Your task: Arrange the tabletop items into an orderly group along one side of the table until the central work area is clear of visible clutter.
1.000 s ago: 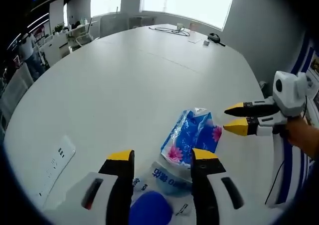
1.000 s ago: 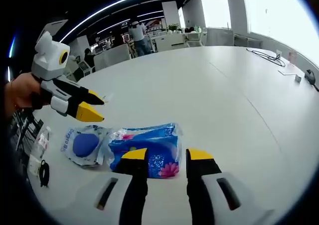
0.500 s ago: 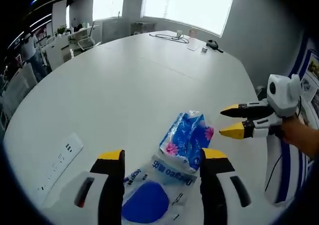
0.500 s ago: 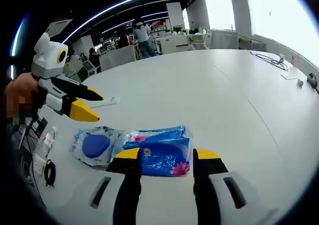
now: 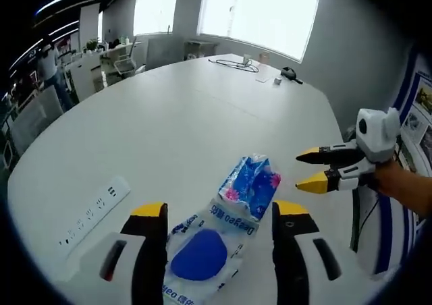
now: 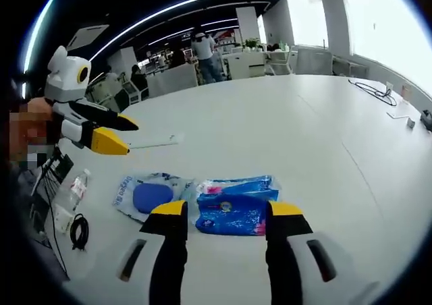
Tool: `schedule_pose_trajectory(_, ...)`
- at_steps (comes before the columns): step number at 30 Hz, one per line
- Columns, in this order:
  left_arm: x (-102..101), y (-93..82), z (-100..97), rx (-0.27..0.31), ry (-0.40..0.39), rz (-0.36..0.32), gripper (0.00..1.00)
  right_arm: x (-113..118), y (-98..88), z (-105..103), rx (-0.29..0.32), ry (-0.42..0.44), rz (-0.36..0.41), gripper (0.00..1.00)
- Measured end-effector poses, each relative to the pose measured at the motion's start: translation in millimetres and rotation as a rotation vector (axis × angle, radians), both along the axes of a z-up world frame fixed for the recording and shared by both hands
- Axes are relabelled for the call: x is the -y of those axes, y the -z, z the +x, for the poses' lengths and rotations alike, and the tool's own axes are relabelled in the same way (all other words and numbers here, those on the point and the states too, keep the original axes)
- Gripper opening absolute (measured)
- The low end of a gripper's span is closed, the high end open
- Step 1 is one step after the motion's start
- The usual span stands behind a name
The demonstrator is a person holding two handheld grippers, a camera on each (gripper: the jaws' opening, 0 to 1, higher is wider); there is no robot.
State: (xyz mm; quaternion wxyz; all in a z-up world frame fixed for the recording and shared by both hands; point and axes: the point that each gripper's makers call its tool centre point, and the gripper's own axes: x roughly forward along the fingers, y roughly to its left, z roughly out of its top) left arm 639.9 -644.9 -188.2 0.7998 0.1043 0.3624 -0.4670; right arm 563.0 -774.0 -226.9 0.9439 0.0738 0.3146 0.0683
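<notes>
The left gripper (image 5: 217, 214) is wide open and holds nothing. The blue packet (image 5: 201, 256) lies between its jaws on the bench (image 5: 169, 116), touching the flowery tissue pack (image 5: 250, 183). The right gripper (image 6: 225, 214) is also open and empty, just before that pack.

The clear pouch (image 5: 200, 256) runs off the bottom edge; its printed lettering is too small to read.

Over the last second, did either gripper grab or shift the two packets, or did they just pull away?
Both grippers drew back and up; the left gripper and right gripper stayed open, holding nothing. The blue floral tissue pack and the clear packet with the blue pad kept their places, side by side on the white table.
</notes>
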Motion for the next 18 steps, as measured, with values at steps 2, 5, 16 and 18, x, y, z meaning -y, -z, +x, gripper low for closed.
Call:
schedule_pose_trajectory(2,-5.8,-8.0,0.9,0.012,-0.008,-0.012,0.63,-4.8,-3.1,-1.6,0.003,-0.007,-0.001,0.46)
schedule_pose_trajectory(5,-13.9,-16.9,-0.7,0.02,-0.018,-0.022,0.64,-10.9,-7.8,-3.7,0.008,-0.016,0.003,0.46)
schedule_pose_trajectory(16,-50.8,-39.6,-12.1,0.029,-0.051,-0.052,0.69,-38.5,-27.8,-10.9,0.018,-0.071,0.001,0.52)
schedule_pose_trajectory(18,-58.7,-41.9,-16.9,0.027,-0.053,-0.053,0.71,-46.0,-30.7,-12.1,0.02,-0.084,0.003,0.53)
